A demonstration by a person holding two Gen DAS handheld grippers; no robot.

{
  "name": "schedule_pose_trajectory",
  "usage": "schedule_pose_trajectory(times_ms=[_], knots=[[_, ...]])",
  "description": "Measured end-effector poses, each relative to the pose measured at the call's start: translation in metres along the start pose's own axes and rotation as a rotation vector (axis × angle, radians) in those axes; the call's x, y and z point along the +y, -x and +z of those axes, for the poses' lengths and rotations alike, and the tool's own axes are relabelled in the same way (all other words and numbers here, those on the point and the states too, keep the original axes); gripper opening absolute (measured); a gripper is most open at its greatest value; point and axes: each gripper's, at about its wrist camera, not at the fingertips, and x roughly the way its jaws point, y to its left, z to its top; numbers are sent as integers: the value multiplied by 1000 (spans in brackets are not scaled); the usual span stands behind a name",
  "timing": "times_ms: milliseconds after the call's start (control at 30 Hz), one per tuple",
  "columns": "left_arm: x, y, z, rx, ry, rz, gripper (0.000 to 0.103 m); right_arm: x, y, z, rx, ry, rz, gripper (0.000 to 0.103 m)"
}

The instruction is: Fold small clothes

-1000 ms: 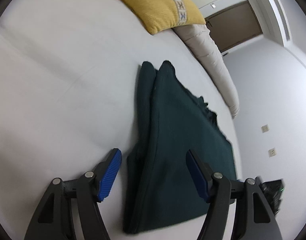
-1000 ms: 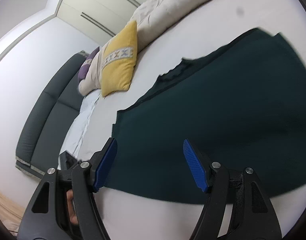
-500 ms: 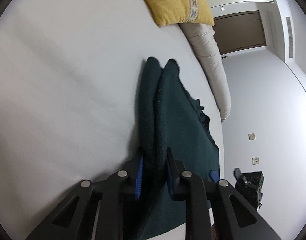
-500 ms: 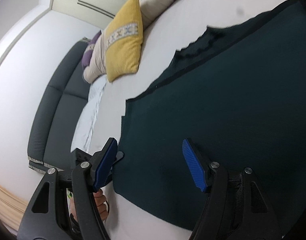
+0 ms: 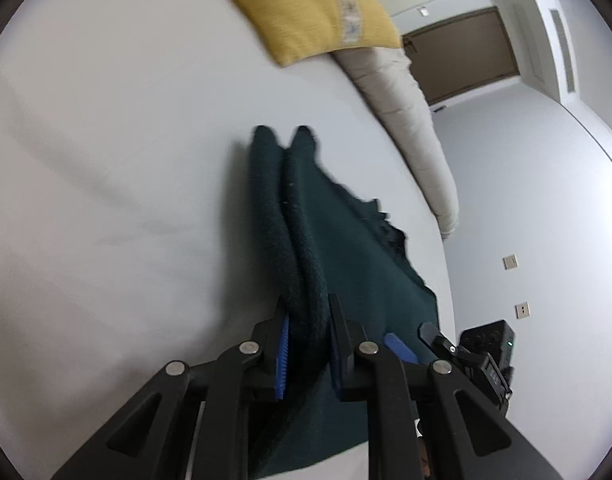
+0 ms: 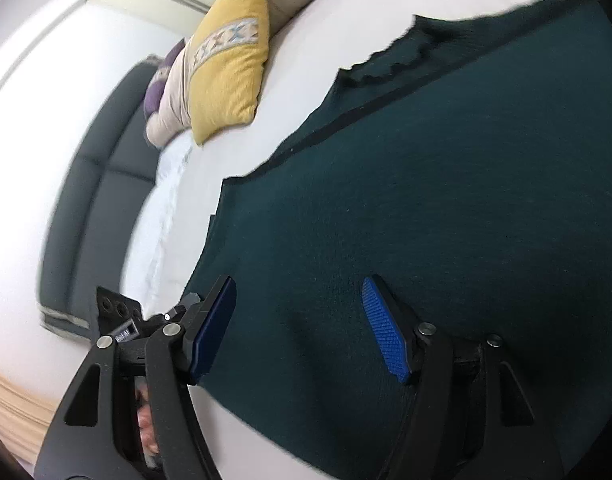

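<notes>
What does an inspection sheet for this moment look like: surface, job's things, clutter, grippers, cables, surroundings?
Surface: white bed sheet, a few creases.
Job's things: dark green garment spread on the bed, one folded edge raised.
Clutter: yellow cushion, beige duvet roll, purple pillow.
Grippers: left gripper closing, pads pinching the garment's folded edge; right gripper open over the cloth.
Cables: nothing seen.
Surroundings: dark headboard, brown door, wall sockets.

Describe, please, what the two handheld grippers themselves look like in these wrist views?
Both look alike. The left gripper and the right gripper each have matte black linkage arms joined by round silver pins, and two fingers faced with ribbed blue pads. A small black box with a green light sits on the right one. No cables or sleeves show.
</notes>
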Motion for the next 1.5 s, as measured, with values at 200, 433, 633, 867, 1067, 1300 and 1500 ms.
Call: schedule_pose_trajectory(times_ms=[200,433,633,867,1067,1300,1500], knots=[[-92,-15,-4,6,-146,-27,17,-34,56,21,-76,-120,110,65],[-172,-119,-49,114,-228,-94,17,-101,120,48,-149,-258,134,66],[-183,-159,-88,202,-275,-97,30,-123,122,51,-113,-274,156,65],[-188,-78,-85,130,-297,-295,59,-105,112,59,-75,-270,105,66],[-140,-58,-71,83,-234,-229,59,-78,91,60,37,-226,17,66],[-121,-56,-80,78,-234,-168,59,-55,61,67,85,-122,-127,22],[-135,-68,-78,83,-273,-133,59,-40,81,59,33,5,-198,13]])
